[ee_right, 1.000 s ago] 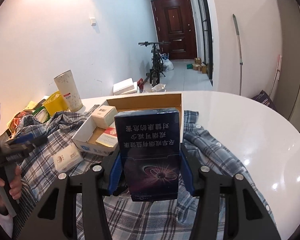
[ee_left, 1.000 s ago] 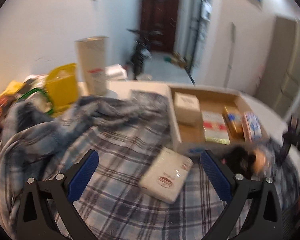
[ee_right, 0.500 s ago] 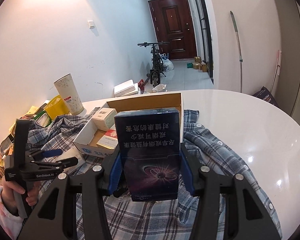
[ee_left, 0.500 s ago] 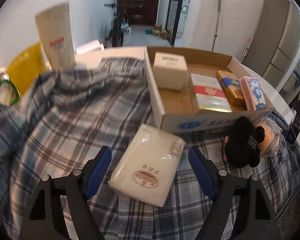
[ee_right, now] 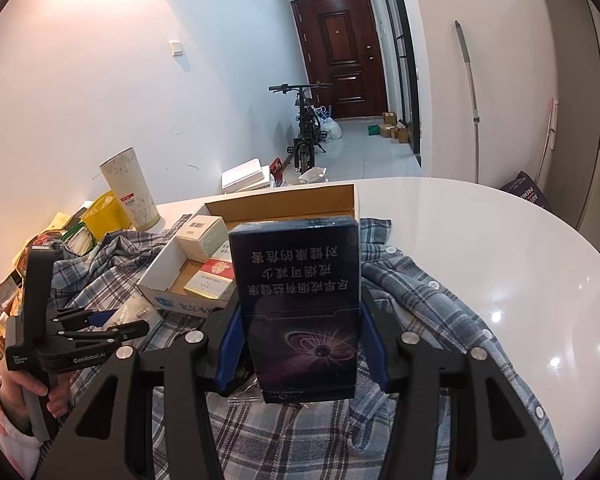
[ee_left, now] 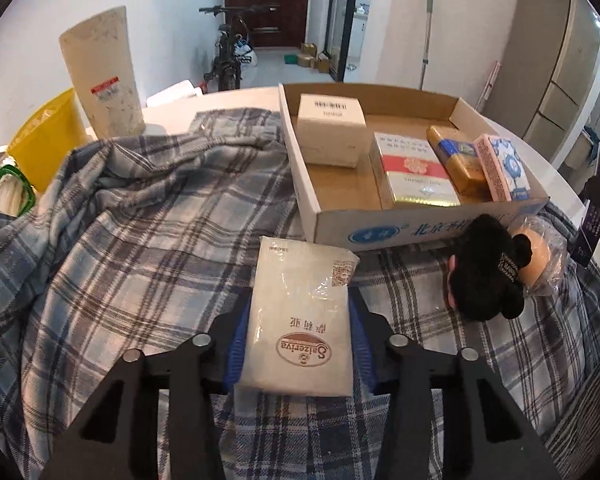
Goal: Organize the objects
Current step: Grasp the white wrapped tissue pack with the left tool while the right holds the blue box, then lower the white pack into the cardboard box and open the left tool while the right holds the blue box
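My left gripper (ee_left: 298,340) is shut on a white tissue pack (ee_left: 300,312) that lies on the plaid shirt (ee_left: 148,240). My right gripper (ee_right: 302,344) is shut on a dark blue box (ee_right: 300,304), held upright above the shirt (ee_right: 420,320). A cardboard box (ee_left: 416,228) stands just beyond the tissue pack and holds a white carton (ee_left: 332,128), a red and white pack (ee_left: 414,176), a gold pack (ee_left: 456,160) and a pink pack (ee_left: 500,168). The cardboard box also shows in the right wrist view (ee_right: 284,204). The left gripper shows in the right wrist view (ee_right: 100,322).
A black plush toy (ee_left: 484,272) and a wrapped round orange item (ee_left: 536,256) lie right of the tissue pack. A tall white cylinder (ee_left: 100,72) and a yellow container (ee_left: 48,132) stand at the far left. The round white table (ee_right: 500,240) extends right.
My left gripper has moved forward over the tissue pack and closed its fingers on it. The right gripper has held the dark blue box still.
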A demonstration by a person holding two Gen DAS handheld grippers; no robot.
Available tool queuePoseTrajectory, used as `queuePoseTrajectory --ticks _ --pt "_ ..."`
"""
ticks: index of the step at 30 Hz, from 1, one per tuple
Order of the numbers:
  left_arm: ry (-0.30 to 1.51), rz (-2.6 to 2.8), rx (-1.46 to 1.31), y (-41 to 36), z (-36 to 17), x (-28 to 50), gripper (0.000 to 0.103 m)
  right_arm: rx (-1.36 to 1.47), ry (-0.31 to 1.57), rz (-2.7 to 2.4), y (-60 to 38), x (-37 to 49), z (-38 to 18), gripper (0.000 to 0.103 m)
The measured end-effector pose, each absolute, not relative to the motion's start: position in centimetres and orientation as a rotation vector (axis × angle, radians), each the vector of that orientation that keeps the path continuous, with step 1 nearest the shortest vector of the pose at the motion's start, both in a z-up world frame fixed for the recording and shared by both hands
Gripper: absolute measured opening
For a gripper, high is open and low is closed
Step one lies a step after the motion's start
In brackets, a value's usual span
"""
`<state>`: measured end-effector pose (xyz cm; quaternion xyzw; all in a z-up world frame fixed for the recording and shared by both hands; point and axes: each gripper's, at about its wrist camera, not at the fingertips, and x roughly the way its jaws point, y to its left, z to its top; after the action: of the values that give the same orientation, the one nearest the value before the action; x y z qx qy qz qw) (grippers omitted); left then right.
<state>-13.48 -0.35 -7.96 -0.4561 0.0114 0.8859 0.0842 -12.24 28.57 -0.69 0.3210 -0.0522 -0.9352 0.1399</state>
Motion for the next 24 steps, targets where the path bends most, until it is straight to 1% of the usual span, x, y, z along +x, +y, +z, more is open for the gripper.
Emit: queuePoseTrajectory --ticks 5,9,14,17,24 --pt "0.056 2.698 -1.271 -0.1 -5.4 -12.2 0.044 0.923 -0.201 -2.703 29.2 -12.4 -0.5 0.051" --pt "0.041 2.717 -1.175 0.7 -2.4 -11.6 0.044 0.914 -0.227 -2.709 29.5 -12.5 -0.3 0.051" --pt "0.033 2.735 -1.103 3.1 0.0 -13.4 0.044 0.923 -0.235 -2.723 29.6 -12.7 -0.5 0.051" --pt "0.056 2.769 -1.087 4.5 -0.1 -15.7 0.044 0.931 -0.249 -2.730 29.9 -12.9 -0.7 0.050" --pt "-0.022 2.751 -1.187 4.5 -3.1 -19.3 0.044 0.899 -0.255 -2.747 30.4 -12.6 0.0 0.050"
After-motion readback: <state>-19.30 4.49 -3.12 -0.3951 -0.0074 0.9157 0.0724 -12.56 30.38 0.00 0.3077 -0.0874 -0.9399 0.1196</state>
